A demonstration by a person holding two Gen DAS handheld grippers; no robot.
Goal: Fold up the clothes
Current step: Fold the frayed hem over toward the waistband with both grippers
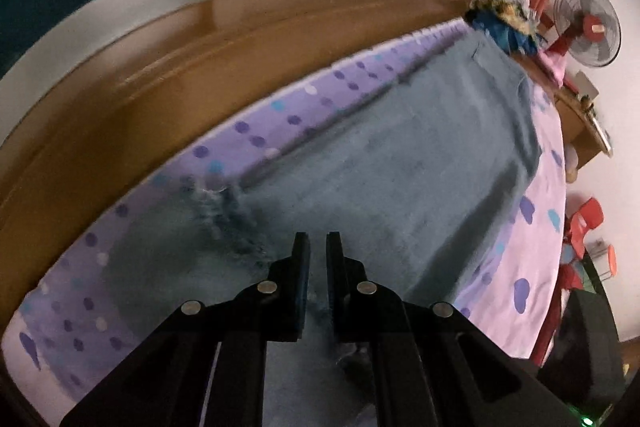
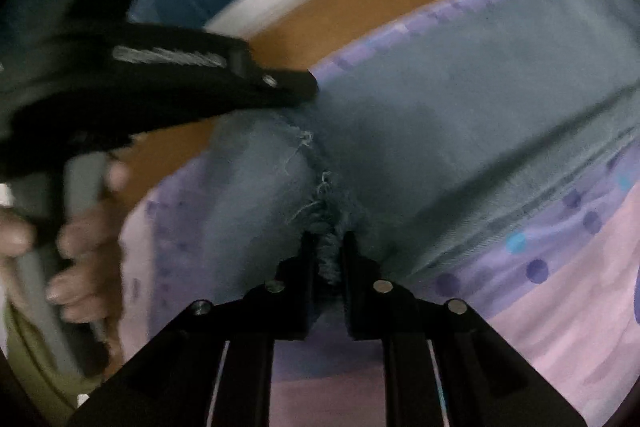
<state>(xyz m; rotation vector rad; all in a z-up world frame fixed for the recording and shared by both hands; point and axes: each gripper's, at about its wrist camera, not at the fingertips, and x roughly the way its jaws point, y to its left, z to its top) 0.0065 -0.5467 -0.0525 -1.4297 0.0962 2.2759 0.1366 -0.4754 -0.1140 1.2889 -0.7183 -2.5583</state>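
Black right gripper (image 2: 327, 247) pinches the frayed denim hem of blue jeans (image 2: 460, 123). Left gripper (image 1: 318, 247) is nearly shut on the same cloth, which lies on a dotted lilac sheet (image 1: 532, 247).

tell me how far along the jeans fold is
Done: the jeans lie spread on the dotted bedsheet. In hand: the right claw is shut on the frayed hem, and the left claw is shut on denim too. Left: no finished fold is visible yet.
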